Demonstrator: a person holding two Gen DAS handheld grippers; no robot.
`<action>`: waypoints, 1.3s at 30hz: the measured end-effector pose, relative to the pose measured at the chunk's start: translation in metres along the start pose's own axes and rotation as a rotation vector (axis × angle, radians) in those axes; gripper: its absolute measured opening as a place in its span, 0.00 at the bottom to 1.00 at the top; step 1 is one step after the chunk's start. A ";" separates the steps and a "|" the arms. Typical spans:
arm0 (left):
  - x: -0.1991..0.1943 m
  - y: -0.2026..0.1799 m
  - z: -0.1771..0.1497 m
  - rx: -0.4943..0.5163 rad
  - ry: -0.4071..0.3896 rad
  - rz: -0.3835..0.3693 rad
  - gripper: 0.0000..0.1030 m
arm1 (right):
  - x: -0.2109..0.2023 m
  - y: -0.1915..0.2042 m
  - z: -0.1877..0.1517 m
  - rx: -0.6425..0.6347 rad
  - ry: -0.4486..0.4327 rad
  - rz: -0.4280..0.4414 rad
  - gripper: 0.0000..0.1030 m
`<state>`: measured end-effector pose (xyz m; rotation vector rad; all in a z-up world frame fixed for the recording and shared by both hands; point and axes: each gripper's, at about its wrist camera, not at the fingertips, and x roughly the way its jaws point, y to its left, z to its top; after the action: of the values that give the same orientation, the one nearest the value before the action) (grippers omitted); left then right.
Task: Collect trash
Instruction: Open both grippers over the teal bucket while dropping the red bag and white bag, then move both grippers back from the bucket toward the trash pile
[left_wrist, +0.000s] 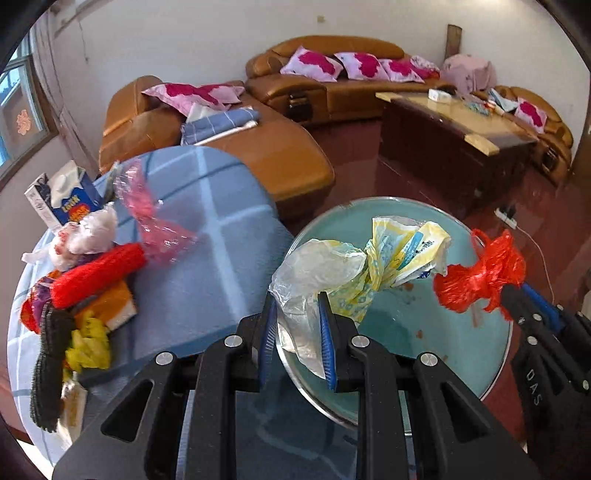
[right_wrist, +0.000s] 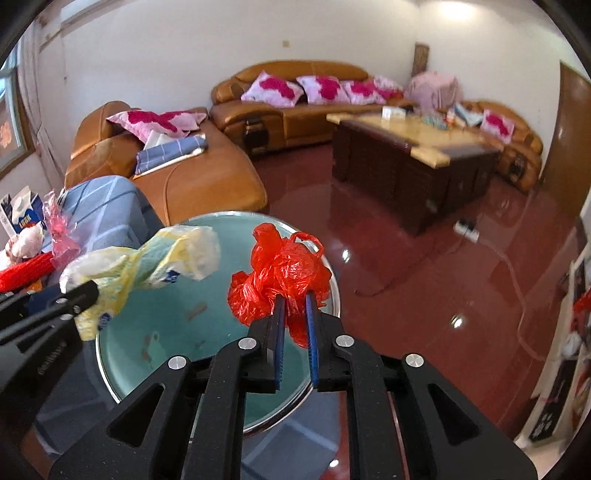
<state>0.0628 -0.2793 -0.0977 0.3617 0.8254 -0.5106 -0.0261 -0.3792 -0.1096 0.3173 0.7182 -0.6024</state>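
**Both grippers holding bags over the round bin**

Trash in hand:
- Left gripper (left_wrist: 297, 317) is pinching a crumpled wad of plastic: a clear bag (left_wrist: 314, 273) knotted into a yellow-and-white printed wrapper (left_wrist: 399, 254). The wad sticks up and to the right of the blue pads, in the centre of the left wrist frame, over the bin's left half.
- Right gripper (right_wrist: 295, 314) is pinching a scrunched red plastic bag (right_wrist: 280, 277), glossy, with a handle loop sticking out at the top. It bulges above and to the left of the pads; a bit hangs down between them. The jaws are narrow and nearly parallel. Centre of the right wrist frame, over the bin's right edge.

Bin: round, teal inside with a shiny metal rim (right_wrist: 328, 291). A few small brownish scraps lie on its bottom. It fills the lower middle of both frames.

Pose: both grippers tilt downward and sit side by side. The right one shows at the right edge of the left view, the left one at the left edge of the right view.

Still on the blue checked tablecloth (left_wrist: 207, 236), left side of the left frame: pink film (left_wrist: 151, 214), a red mesh roll (left_wrist: 99, 273), a white crumpled bag (left_wrist: 85, 236), a milk carton (left_wrist: 62, 195), yellow scraps (left_wrist: 88, 343) and a dark knit glove (left_wrist: 51, 365).
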 end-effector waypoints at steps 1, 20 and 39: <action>0.001 -0.002 0.000 0.009 0.005 -0.001 0.23 | 0.000 0.000 0.001 0.011 0.004 0.006 0.26; -0.072 0.061 -0.010 -0.051 -0.143 0.147 0.88 | -0.062 0.006 0.009 0.073 -0.209 0.027 0.74; -0.084 0.136 -0.032 -0.177 -0.122 0.192 0.94 | -0.092 0.081 0.000 -0.091 -0.265 0.053 0.95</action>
<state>0.0723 -0.1273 -0.0389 0.2412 0.7033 -0.2760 -0.0314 -0.2784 -0.0397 0.1676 0.4787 -0.5475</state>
